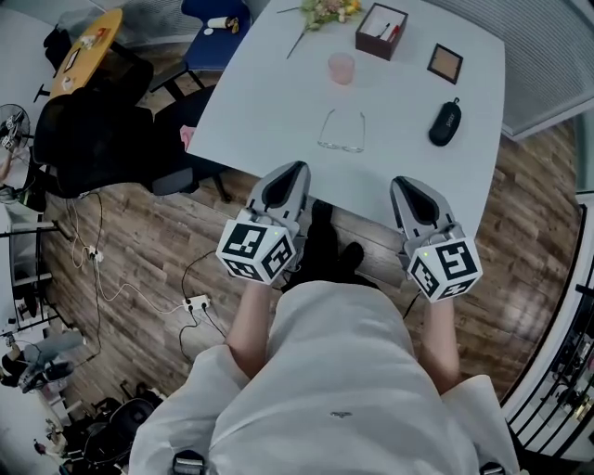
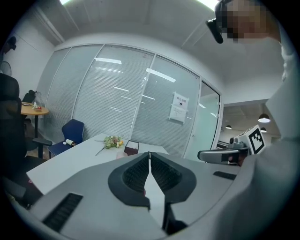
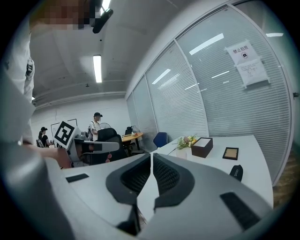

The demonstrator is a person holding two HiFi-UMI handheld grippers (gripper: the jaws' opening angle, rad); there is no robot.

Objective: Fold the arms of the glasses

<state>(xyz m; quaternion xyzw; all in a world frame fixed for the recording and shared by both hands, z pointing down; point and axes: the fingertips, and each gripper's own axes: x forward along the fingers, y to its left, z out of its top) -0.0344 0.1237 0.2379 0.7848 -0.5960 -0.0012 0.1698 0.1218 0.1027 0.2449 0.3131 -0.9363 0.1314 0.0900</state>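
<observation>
— Where are the glasses (image 1: 342, 131) being shown?

— They are lying on the white table (image 1: 269, 93), just on the person's side of the pink cup (image 1: 341, 68). Their arms are unfolded and pointing toward that cup.

— How are the grippers being held?

— The left gripper (image 1: 295, 169) is being held well back from the cup, at the table's near edge and slightly to the cup's left. Its jaws are being pressed together on nothing. The right gripper (image 1: 401, 183) is being held equally far back, to the cup's right, with its jaws likewise closed and empty. Both are well apart from the glasses.

— What else is being seen around the cup?

— A black case (image 1: 445, 122) is lying to the cup's right, nearer the person. A brown box (image 1: 380, 31) and some flowers (image 1: 327, 13) are lying beyond the cup.
</observation>
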